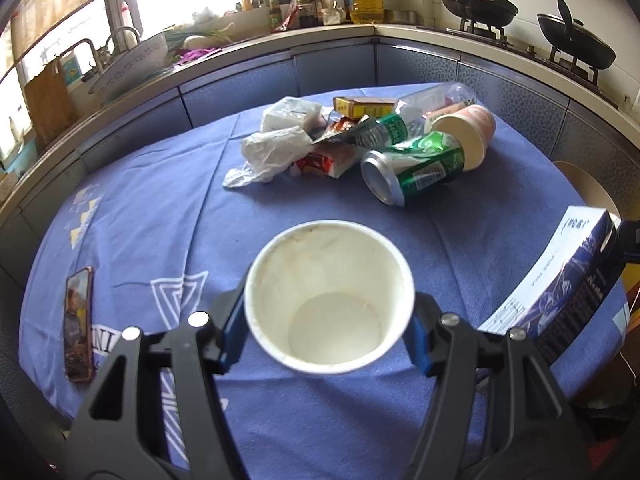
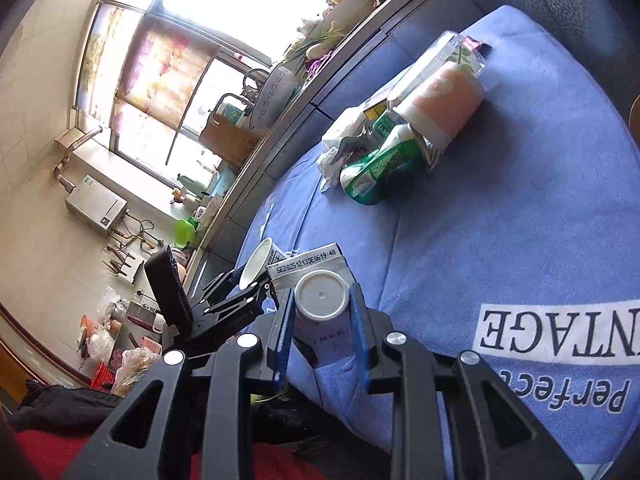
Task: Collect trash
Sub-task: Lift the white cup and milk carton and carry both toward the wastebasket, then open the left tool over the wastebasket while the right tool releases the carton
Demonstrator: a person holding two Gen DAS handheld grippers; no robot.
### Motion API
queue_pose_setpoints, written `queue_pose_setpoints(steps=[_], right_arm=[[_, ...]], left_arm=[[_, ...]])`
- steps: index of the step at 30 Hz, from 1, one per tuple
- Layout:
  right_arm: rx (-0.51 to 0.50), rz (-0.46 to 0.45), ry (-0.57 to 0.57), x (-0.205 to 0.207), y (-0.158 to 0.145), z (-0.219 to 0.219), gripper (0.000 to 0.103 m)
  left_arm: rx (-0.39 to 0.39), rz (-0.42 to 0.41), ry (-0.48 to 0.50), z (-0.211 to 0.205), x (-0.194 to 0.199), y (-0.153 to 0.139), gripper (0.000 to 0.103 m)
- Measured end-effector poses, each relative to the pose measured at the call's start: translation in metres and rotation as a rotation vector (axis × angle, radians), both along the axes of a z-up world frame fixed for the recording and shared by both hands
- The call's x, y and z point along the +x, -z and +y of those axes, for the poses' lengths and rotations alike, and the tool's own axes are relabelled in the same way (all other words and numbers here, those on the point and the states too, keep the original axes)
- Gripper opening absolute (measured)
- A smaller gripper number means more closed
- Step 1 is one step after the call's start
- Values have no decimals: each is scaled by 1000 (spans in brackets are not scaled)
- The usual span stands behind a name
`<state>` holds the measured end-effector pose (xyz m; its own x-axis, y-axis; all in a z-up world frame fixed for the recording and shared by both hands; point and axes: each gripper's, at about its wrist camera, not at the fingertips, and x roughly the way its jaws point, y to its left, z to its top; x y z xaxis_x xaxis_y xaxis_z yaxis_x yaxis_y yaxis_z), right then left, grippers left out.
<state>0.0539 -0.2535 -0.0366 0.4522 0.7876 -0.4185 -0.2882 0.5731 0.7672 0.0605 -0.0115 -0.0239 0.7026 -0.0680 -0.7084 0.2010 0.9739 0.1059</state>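
Left gripper clamps an upright paper cup; right gripper pinches a capped carton; trash pile lies ahead, reachable by both.

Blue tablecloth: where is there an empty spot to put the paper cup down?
Bare blue tablecloth lies between the white paper cup in the left claw and the trash pile, and left toward the red-cased phone. It is crowded around the crushed green can and by the blue-and-white carton.
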Motion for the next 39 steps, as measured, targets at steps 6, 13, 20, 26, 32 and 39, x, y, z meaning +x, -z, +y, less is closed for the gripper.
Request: queue_pose_setpoints(steps=[6,13,20,26,32,39], right_arm=[[-27,1,33,11,-4,-7,27],[-58,-72,105,8,-33,-33,27],[-162,-166,409,-17,-57,-111,27],[-333,-218,687,-38,-57,-168,27],[-513,-198,852,-46,-26,-199,27],[-579,-112,888,-37,24,-219,27]], left_arm=[[6,8,-2,-1,1,2,62],[-1,-5,77,-18,4,-13,62],[-134,-1,364,-91,26,-49,62],[-222,51,601,-196,61,-60,62],[-245,175,747,-304,89,-37,62],[-193,307,789,-383,107,8,62]])
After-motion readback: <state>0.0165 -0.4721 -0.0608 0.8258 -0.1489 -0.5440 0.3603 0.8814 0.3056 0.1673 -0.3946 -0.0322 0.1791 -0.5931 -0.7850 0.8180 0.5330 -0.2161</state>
